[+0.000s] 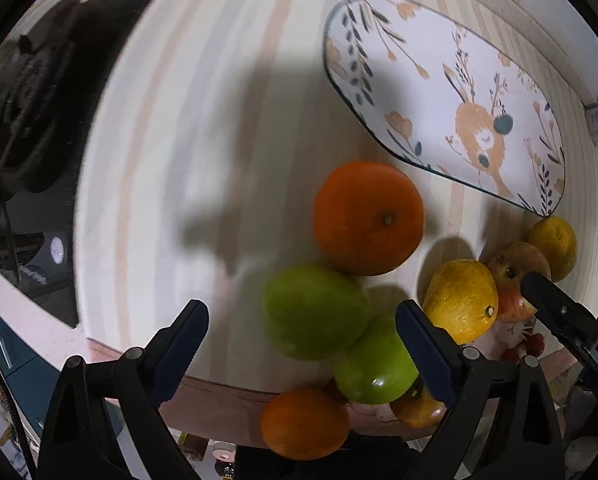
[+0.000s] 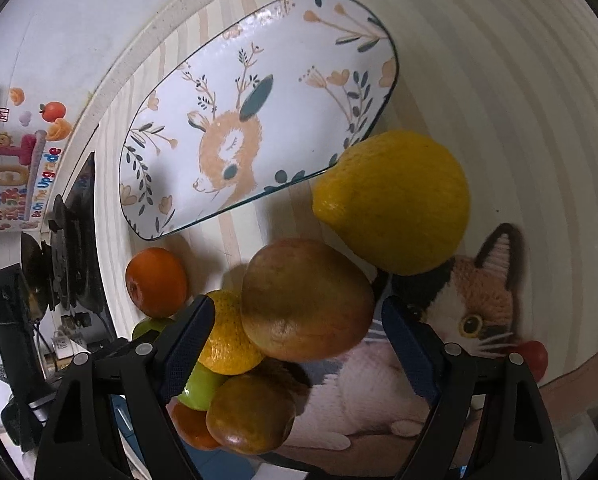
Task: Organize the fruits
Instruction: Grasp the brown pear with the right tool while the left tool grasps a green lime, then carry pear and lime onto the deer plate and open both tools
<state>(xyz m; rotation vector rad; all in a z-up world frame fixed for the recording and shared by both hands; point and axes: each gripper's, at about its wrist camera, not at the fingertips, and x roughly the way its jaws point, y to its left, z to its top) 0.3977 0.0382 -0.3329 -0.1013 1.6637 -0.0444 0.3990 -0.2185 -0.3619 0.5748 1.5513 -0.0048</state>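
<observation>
An oblong deer-patterned plate (image 1: 451, 92) lies empty on the striped mat; it also shows in the right wrist view (image 2: 259, 116). Fruit lies loose in front of it. My left gripper (image 1: 301, 334) is open, jaws either side of a green apple (image 1: 315, 312). An orange (image 1: 369, 218), a second green apple (image 1: 375, 364), a second orange (image 1: 305, 424) and a yellow lemon (image 1: 463, 300) lie nearby. My right gripper (image 2: 297, 328) is open around a red-brown apple (image 2: 307, 300). A large lemon (image 2: 395, 200) lies beyond it. The right gripper's finger (image 1: 555, 304) shows by a red apple (image 1: 515, 276).
A black stove (image 1: 31, 120) sits left of the mat. The mat's front edge (image 1: 227, 396) runs just under the fruit. A cat picture (image 2: 475, 304) covers the mat's right part. A wall with stickers (image 2: 23, 152) rises behind the counter.
</observation>
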